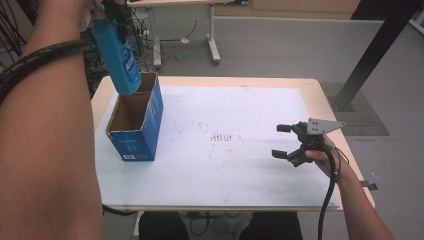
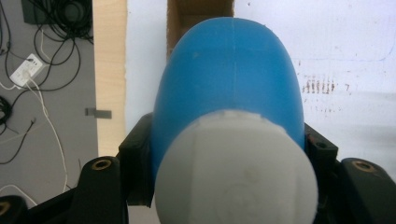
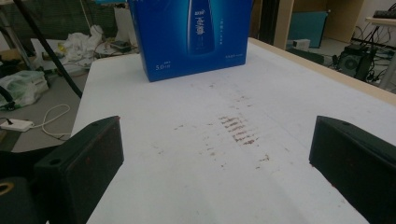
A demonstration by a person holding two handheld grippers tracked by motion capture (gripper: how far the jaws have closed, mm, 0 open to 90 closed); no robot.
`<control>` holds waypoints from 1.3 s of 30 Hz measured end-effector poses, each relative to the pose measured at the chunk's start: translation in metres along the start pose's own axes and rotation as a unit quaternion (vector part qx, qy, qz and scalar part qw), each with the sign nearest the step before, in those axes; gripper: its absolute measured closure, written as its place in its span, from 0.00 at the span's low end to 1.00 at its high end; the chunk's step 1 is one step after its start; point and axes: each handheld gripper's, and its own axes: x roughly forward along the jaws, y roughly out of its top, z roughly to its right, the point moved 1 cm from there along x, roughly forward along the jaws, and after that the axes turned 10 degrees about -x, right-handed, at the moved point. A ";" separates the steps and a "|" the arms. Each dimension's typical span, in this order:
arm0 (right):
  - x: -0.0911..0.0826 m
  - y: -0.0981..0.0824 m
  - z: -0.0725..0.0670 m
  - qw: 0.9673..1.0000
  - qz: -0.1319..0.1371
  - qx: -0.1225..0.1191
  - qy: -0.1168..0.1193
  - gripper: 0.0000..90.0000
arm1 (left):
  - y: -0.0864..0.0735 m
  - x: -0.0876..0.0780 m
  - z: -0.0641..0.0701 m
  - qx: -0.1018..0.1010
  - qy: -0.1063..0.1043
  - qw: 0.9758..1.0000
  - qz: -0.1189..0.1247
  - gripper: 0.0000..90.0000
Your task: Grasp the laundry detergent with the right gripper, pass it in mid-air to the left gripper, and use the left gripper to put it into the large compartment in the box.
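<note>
A blue bottle (image 1: 119, 57) with a white cap (image 2: 236, 170) hangs base down over the far end of an open blue cardboard box (image 1: 136, 122) at the table's left. My left gripper (image 1: 111, 12) is shut on the bottle's upper part, high above the box. In the left gripper view the blue bottle (image 2: 229, 77) hides most of the box opening (image 2: 198, 11). My right gripper (image 1: 285, 141) rests open near the table's right side, with nothing between its fingers. In the right gripper view the box (image 3: 191, 35) stands far ahead of the open right gripper (image 3: 215, 163).
A white sheet (image 1: 225, 145) with faint brown marks (image 3: 238, 128) covers the wooden table (image 1: 320, 90). A black post (image 1: 372, 50) and another table's legs (image 1: 212, 37) stand behind. Cables and a power strip (image 2: 25, 70) lie on the floor at the left.
</note>
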 end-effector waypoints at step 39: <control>0.001 -0.003 -0.004 1.000 -0.005 0.003 0.000 0.03 | 0.016 0.081 -0.017 -0.005 0.004 0.999 -0.054 0.42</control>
